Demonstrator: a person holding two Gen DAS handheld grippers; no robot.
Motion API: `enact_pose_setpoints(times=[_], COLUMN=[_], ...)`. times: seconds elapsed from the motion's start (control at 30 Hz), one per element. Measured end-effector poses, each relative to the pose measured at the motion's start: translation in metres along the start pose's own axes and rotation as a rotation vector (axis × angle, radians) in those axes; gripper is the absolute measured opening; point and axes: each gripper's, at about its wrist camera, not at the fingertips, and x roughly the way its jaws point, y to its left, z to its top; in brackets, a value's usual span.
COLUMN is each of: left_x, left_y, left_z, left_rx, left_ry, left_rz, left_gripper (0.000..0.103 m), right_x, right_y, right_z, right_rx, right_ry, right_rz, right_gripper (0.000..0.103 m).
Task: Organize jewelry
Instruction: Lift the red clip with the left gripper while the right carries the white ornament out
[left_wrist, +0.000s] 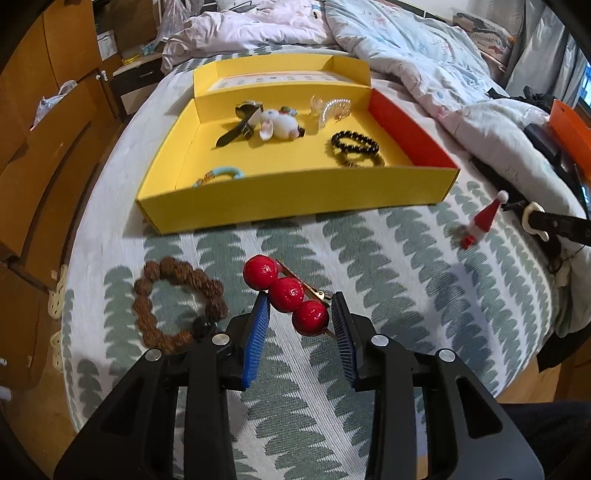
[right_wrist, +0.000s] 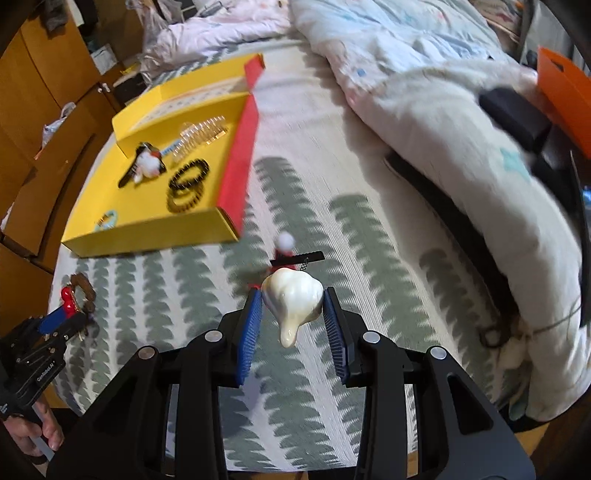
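Observation:
My left gripper (left_wrist: 300, 301) is shut on a hair clip with three red balls (left_wrist: 286, 293), held just above the bedspread. A brown bead bracelet (left_wrist: 177, 302) lies left of it. My right gripper (right_wrist: 291, 295) is shut on a cream white clip (right_wrist: 291, 299), held above a red Santa-hat clip (left_wrist: 482, 219) that is partly hidden in the right wrist view (right_wrist: 284, 247). The yellow box (left_wrist: 295, 199) stands ahead and holds black bead bracelets (left_wrist: 354, 146), a white plush charm (left_wrist: 280, 123), a pearl comb (left_wrist: 332, 107) and a light blue bracelet (left_wrist: 221, 175).
A rumpled duvet (left_wrist: 424, 66) fills the back and right of the bed. Wooden drawers (left_wrist: 40, 155) stand left of the bed. An orange box (right_wrist: 565, 96) and black items (right_wrist: 513, 114) lie on the duvet at the right.

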Motion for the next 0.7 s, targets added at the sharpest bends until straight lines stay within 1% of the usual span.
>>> enact_pose_setpoints(times=[0.1,0.17,0.33,0.47,0.7], left_x=[0.010,0.016,0.025,0.029,0.040], left_y=[0.000,-0.001,-0.004,-0.007,-0.009], left_z=[-0.008,-0.012,-0.016,-0.015,-0.014], left_rx=[-0.011,-0.013,-0.011,-0.005,-0.011], left_ry=[0.010,0.011,0.010,-0.007,0.003], left_rz=[0.022,0.051,0.073,0.092,0.090], left_gripper=[0.036,0.036,0.036,0.036,0.036], right_x=[0.011,0.018,0.033,0.039,0.044], right_y=[-0.009,-0.016,-0.025,-0.024,-0.023], right_z=[-0.007,-0.010,-0.013,-0.013,-0.011], right_rx=[0.015,0.028,0.045,0.041,0.039], right_ry=[0.029,0.048,0.082,0.086,0.088], right_rz=[-0.030,-0.034,-0.069,-0.080,-0.094], right_gripper=[0.035,0.035,0.035,0.035,0.035])
